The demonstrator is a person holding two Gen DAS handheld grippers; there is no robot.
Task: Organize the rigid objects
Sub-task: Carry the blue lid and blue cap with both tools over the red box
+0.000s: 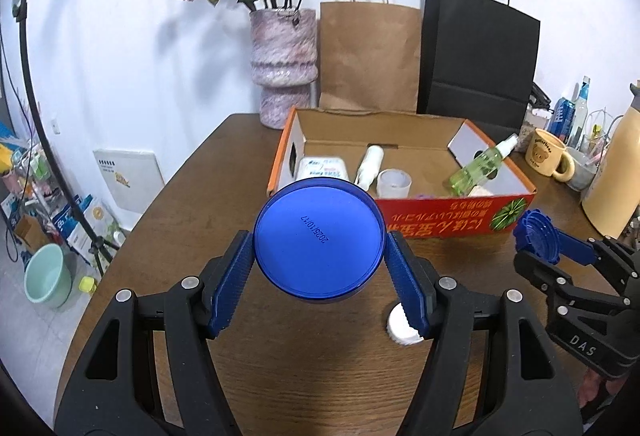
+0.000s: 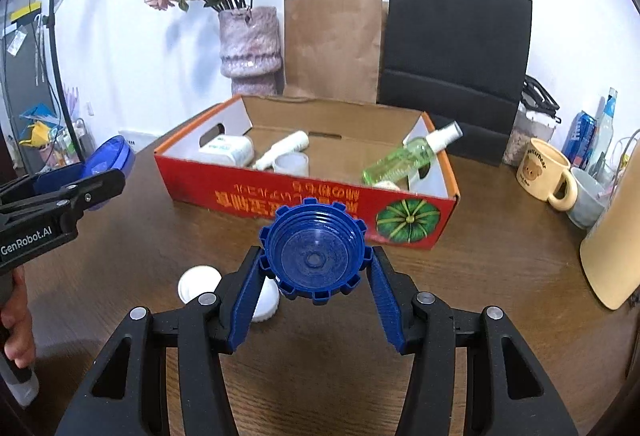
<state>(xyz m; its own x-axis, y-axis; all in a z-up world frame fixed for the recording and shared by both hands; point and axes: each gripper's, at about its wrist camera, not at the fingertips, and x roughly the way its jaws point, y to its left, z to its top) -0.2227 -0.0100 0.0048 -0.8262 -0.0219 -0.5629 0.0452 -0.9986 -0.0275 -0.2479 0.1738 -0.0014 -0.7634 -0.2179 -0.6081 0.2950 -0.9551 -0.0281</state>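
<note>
I see my left gripper (image 1: 320, 264) clamped on a round blue plastic jar (image 1: 319, 240), its flat base with a printed date code turned toward the camera, held above a dark brown wooden table (image 1: 180, 203). My right gripper (image 2: 316, 268) is clamped on a blue ribbed plastic screw lid (image 2: 315, 256) with a notched rim, its threaded inside facing the camera, also held clear of the table. Jar and lid are apart, one in each gripper. Just beyond both sits an open red and orange cardboard box (image 2: 280, 197) printed with a green pumpkin. Inside it lie a white rectangular container (image 2: 228, 149), a white tube-shaped bottle (image 2: 284, 147), a small frosted white cup (image 2: 291, 164) and a clear green spray bottle (image 2: 408, 153) leaning against the right wall. A white round cap (image 2: 198, 284) lies on the table below the grippers. Behind the box stand a mottled pink ceramic vase (image 1: 283, 63) of dried roses, a brown paper bag (image 1: 370, 55) and a black paper bag (image 1: 478, 55). A cream mug with a bear print (image 2: 540, 173) stands to the right.
</note>
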